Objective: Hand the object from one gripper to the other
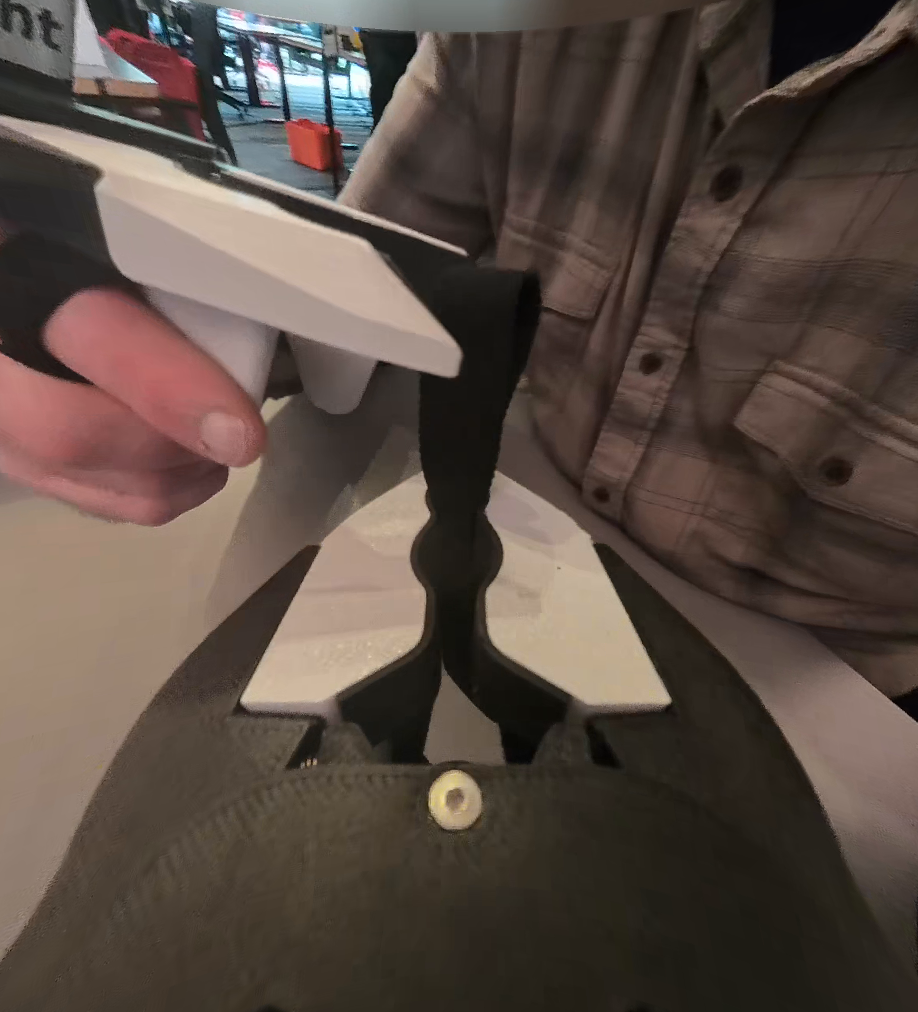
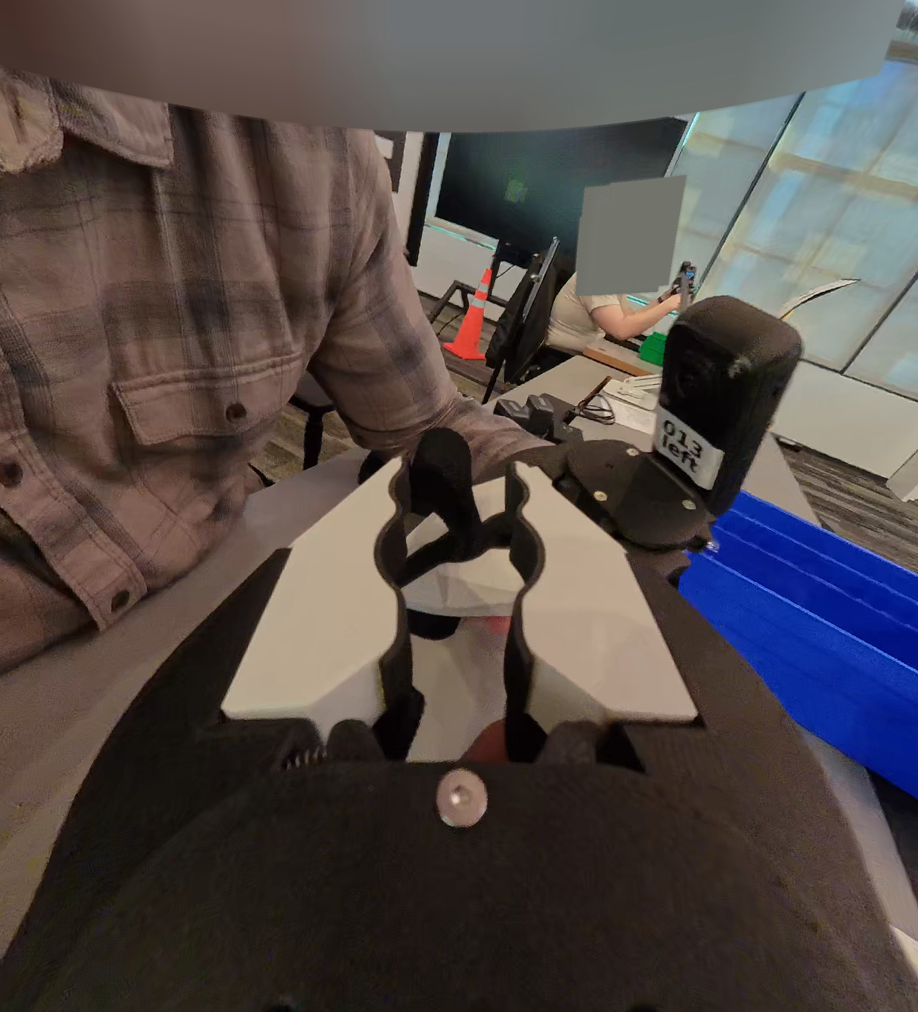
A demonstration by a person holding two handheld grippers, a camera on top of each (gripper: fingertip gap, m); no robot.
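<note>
A black fabric strap [image 1: 473, 356] folded into a loop is the object. In the left wrist view, my left gripper [image 1: 456, 553] is shut on the strap's lower part, and the loop stands up above its fingertips. My right gripper shows there as a white finger [image 1: 281, 285] coming in from the left, level with the loop's top, held by a hand [image 1: 117, 416]. In the right wrist view, my right gripper [image 2: 459, 493] is open, with the strap's loop [image 2: 437, 465] between its spread fingertips. The left gripper's black body [image 2: 637, 493] sits just behind.
A person in a plaid shirt [image 1: 719, 274] stands close behind the grey table [image 1: 62, 630]. A blue bin [image 2: 829, 630] lies at the right on the table. An orange cone [image 2: 470, 323] and a seated person [image 2: 599, 323] are far back.
</note>
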